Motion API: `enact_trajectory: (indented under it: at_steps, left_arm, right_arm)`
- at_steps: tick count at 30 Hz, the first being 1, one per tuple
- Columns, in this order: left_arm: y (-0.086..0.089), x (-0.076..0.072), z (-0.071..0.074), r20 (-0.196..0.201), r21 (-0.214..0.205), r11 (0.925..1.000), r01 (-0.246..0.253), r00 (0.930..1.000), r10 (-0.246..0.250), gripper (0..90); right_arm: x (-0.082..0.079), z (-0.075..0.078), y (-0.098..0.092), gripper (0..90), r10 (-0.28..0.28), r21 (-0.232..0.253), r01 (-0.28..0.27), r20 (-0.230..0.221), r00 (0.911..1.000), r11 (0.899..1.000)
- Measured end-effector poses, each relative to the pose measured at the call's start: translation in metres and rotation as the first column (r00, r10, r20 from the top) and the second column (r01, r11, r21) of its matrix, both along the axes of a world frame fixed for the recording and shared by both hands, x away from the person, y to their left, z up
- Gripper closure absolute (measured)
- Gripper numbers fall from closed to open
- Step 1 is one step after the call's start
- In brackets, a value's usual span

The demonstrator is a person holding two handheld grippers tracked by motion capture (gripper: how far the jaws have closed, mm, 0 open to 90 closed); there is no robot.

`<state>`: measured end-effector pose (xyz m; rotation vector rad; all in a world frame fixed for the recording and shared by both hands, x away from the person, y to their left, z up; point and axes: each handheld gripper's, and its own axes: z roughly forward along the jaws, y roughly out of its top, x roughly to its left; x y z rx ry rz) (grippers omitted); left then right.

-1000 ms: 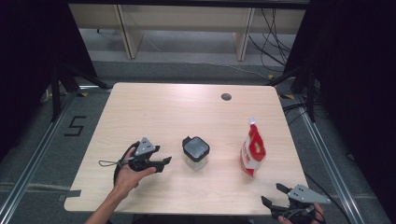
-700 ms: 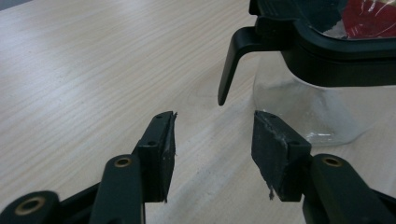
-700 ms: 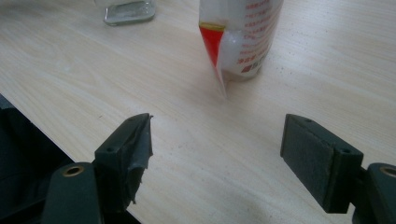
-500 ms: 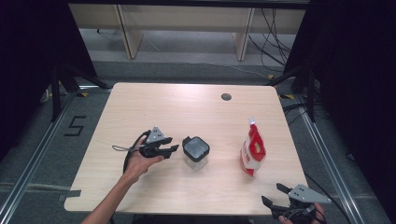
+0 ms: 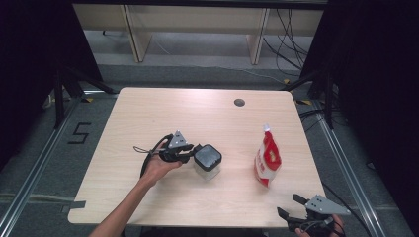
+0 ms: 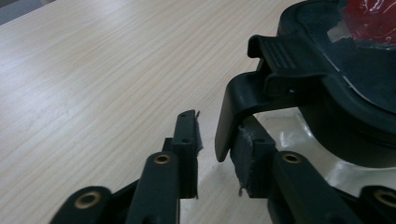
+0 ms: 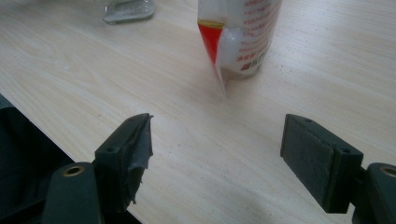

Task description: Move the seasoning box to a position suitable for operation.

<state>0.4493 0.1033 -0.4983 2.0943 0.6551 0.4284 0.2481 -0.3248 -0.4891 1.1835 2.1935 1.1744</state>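
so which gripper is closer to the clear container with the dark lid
Left. The left gripper is right at the container, its jaws either side of the lid's side latch. The right gripper sits at the table's near right corner, beyond the pouch.

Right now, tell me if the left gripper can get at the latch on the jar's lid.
Probably yes. The left gripper is right at the jar, its jaws closing in with the lid's dark latch flap hanging between them, and nothing is in the way.
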Motion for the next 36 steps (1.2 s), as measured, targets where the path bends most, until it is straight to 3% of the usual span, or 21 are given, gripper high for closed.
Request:
enact_trajectory:
  at_steps: [5,7,10,11,16,17,18,19,20,23,24,26,30,36]
  left_arm:
    - [-0.004,-0.002,-0.001,0.021,0.007,0.9999,0.012,0.9997,-0.012,83.9]
    - [-0.004,-0.003,-0.001,0.026,0.009,0.9999,0.012,0.9996,-0.012,84.4]
    - [-0.001,-0.007,0.000,0.032,0.023,0.9997,0.007,0.9994,-0.008,84.3]
    - [-0.002,-0.009,-0.001,0.027,0.008,1.0000,-0.005,0.9996,0.005,84.3]
    - [0.002,-0.021,0.003,0.021,0.034,0.9991,-0.027,0.9994,0.026,83.2]
    - [0.003,-0.023,0.003,0.025,0.031,0.9989,-0.034,0.9991,0.033,82.9]
    - [-0.001,-0.027,0.001,0.012,-0.045,0.9964,-0.071,0.9973,0.072,82.7]
    - [0.002,-0.029,0.003,0.003,-0.007,0.9980,-0.063,0.9980,0.063,82.4]
    - [0.004,-0.032,0.003,-0.003,-0.004,0.9975,-0.071,0.9975,0.071,82.0]
    - [0.004,-0.038,0.002,-0.009,-0.037,0.9957,-0.085,0.9964,0.085,81.0]
    - [0.010,-0.042,0.006,-0.006,0.043,0.9975,-0.056,0.9984,0.056,80.6]
    - [0.011,-0.045,0.005,-0.013,0.037,0.9970,-0.068,0.9975,0.069,80.3]
    - [0.015,-0.055,0.005,-0.005,0.035,0.9977,-0.058,0.9983,0.058,79.3]
    - [0.019,-0.067,0.006,-0.023,0.028,0.9985,-0.046,0.9986,0.047,76.8]
  right_arm:
    - [0.000,0.000,0.000,26.0,0.000,-0.010,0.000,0.000,1.0000,1.000]
    - [-0.002,0.001,0.001,26.0,-0.012,0.006,0.012,-0.027,0.9996,1.000]
    - [0.000,0.000,-0.001,26.0,-0.001,-0.005,0.001,0.004,1.0000,1.000]
    - [-0.002,0.000,0.001,26.0,-0.017,0.009,0.018,-0.023,0.9996,1.000]
    - [-0.002,0.000,0.001,26.0,-0.016,0.012,0.016,-0.025,0.9996,1.000]
    - [-0.002,0.000,0.001,26.0,-0.014,0.010,0.014,-0.026,0.9996,1.000]
    - [-0.002,0.000,0.001,26.0,-0.013,0.008,0.014,-0.025,0.9996,1.000]
    - [-0.002,0.000,0.001,26.0,-0.013,0.009,0.013,-0.025,0.9996,1.000]
    - [-0.002,0.000,0.001,26.1,-0.012,0.009,0.012,-0.026,0.9996,1.000]
    - [-0.002,0.000,0.001,26.1,-0.012,0.008,0.013,-0.025,0.9996,1.000]
    - [-0.002,0.000,0.001,26.1,-0.011,0.006,0.011,-0.022,0.9997,1.000]
    - [0.000,-0.001,-0.001,26.0,0.001,-0.004,-0.001,0.002,1.0000,1.000]
    - [0.000,-0.001,0.000,26.1,0.002,-0.004,-0.002,-0.003,1.0000,1.000]
    - [0.000,-0.001,0.000,26.1,0.002,-0.008,-0.002,0.002,1.0000,1.000]
